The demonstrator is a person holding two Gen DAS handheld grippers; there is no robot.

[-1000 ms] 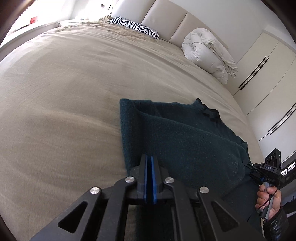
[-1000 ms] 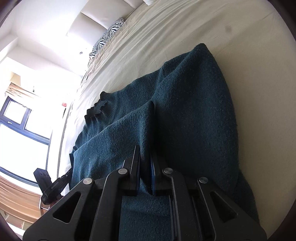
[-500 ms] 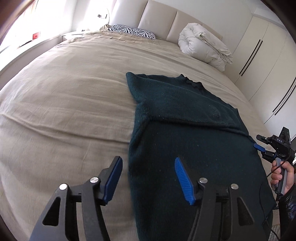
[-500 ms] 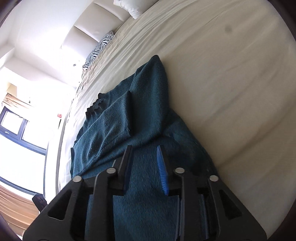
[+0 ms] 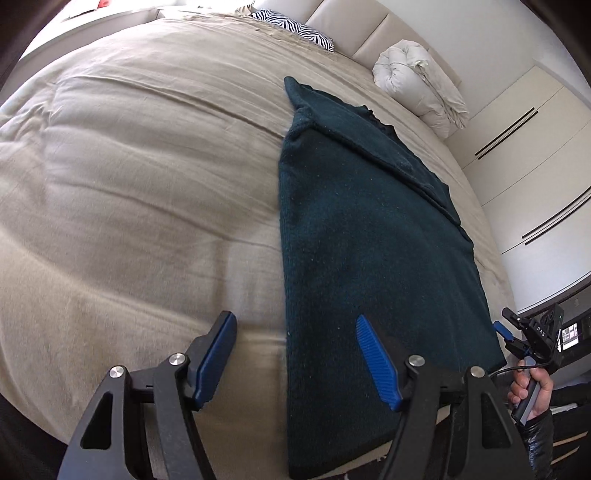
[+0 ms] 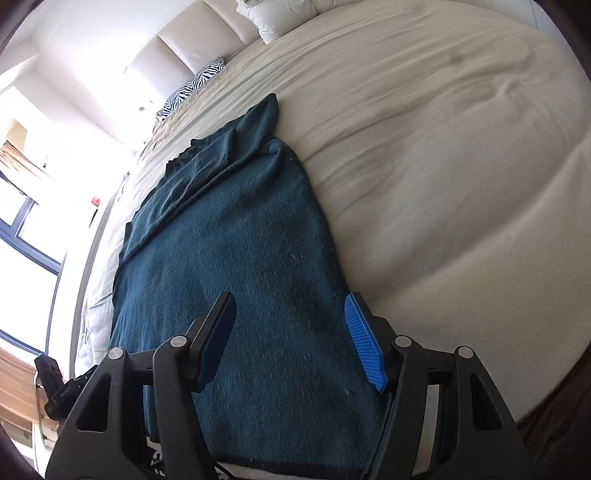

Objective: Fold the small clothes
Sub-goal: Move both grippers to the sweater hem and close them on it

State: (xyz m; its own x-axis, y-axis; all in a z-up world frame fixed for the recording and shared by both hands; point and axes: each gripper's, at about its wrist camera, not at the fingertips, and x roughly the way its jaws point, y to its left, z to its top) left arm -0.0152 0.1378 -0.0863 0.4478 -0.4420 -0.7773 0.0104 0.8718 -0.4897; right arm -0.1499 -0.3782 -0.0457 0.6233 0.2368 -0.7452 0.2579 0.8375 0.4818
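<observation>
A dark teal knit sweater (image 5: 362, 236) lies flat on the beige bed (image 5: 129, 177), its sides folded in so it forms a long narrow strip reaching the bed's near edge. My left gripper (image 5: 295, 332) hovers over the sweater's near left edge, jaws opening and apart, nothing pressed between the blue pads. My right gripper (image 6: 290, 317) hangs over the near right part of the sweater (image 6: 236, 251), jaws also opening, with only cloth below. The right gripper (image 5: 517, 334) also shows at the far right of the left wrist view, held by a hand (image 5: 532, 391).
A zebra-print pillow (image 5: 295, 27) and a rolled white duvet (image 5: 421, 81) lie at the headboard. White wardrobe doors (image 5: 535, 155) stand along the right. A window (image 6: 22, 229) is on the far side. Bare bedspread spreads left and right of the sweater.
Both grippers let go of the sweater, opened and pulled back toward the near edge of the bed. The folded-in sleeves now lie flat on the sweater's body.
</observation>
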